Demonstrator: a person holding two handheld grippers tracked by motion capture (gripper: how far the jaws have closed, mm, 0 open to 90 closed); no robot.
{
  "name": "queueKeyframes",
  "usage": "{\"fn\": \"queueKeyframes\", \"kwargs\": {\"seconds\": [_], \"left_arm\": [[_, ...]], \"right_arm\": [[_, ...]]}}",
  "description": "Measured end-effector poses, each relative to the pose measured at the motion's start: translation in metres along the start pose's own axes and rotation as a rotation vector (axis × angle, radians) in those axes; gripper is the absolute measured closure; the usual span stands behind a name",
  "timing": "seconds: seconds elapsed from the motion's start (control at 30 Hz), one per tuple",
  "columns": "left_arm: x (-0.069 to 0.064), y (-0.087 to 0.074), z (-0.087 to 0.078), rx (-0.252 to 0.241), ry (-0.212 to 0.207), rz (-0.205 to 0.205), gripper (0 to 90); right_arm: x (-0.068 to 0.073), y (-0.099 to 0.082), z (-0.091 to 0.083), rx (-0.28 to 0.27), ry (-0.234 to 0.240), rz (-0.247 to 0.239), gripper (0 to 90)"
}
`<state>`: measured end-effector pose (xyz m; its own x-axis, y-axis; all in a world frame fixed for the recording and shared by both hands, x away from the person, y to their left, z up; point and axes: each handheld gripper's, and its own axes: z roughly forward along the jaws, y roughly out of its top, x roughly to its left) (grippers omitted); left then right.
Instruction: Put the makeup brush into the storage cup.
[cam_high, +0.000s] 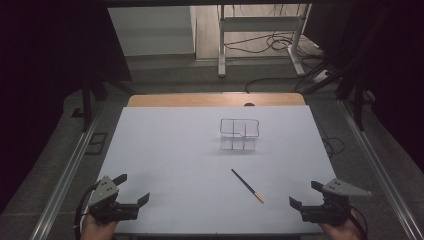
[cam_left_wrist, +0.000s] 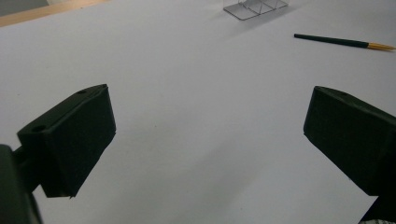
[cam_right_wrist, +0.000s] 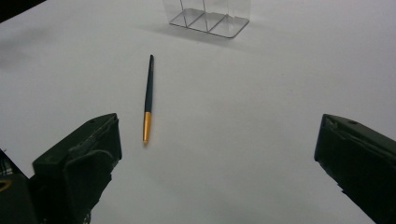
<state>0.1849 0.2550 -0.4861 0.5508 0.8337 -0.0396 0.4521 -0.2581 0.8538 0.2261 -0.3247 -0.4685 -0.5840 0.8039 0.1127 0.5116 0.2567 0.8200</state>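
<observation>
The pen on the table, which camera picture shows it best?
The right gripper view: the pen lies close there, full length, with its dark barrel and gold end sharp. The high view shows the whole pen too, but small. The left gripper view has it far off near the top edge.

Each black hand-held gripper (cam_high: 131, 188) carries a grey three-cornered plate.

Bare table (cam_high: 165, 150) lies around the pen (cam_high: 247, 185); the clear organizer (cam_high: 239, 134) stands well beyond.
</observation>
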Motion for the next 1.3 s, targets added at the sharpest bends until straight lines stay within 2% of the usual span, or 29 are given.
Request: {"fn": "queueKeyframes", "kwargs": {"seconds": [0.17, 0.3, 0.67, 0.83, 0.93, 1.13, 1.3], "left_arm": [[-0.001, 0.0, 0.0, 0.015, 0.021, 0.005, 2.9], [0.0, -0.001, 0.001, 0.008, 0.001, -0.004, 2.8], [-0.001, -0.001, 0.003, 0.013, -0.023, -0.003, 1.1], [-0.001, -0.001, 0.005, 0.026, -0.026, 0.001, 0.8], [-0.001, -0.001, 0.005, 0.035, -0.026, -0.001, 0.7], [-0.002, -0.002, 0.005, 0.052, -0.038, -0.01, 0.0], [-0.005, -0.002, 0.006, 0.074, -0.037, 0.009, 0.0]], "right_arm": [[0.002, 0.0, 0.0, 0.0, 0.004, -0.012, 3.2], [0.004, 0.001, 0.002, 0.015, 0.012, -0.041, 3.1], [0.005, 0.001, 0.003, 0.031, 0.023, -0.052, 2.8], [0.006, 0.002, 0.006, 0.056, 0.012, -0.071, 2.7], [0.009, 0.004, 0.007, 0.066, 0.03, -0.066, 2.0], [0.014, 0.008, 0.011, 0.081, 0.005, -0.114, 1.4], [0.015, 0.01, 0.013, 0.086, 0.003, -0.12, 0.3]]}}
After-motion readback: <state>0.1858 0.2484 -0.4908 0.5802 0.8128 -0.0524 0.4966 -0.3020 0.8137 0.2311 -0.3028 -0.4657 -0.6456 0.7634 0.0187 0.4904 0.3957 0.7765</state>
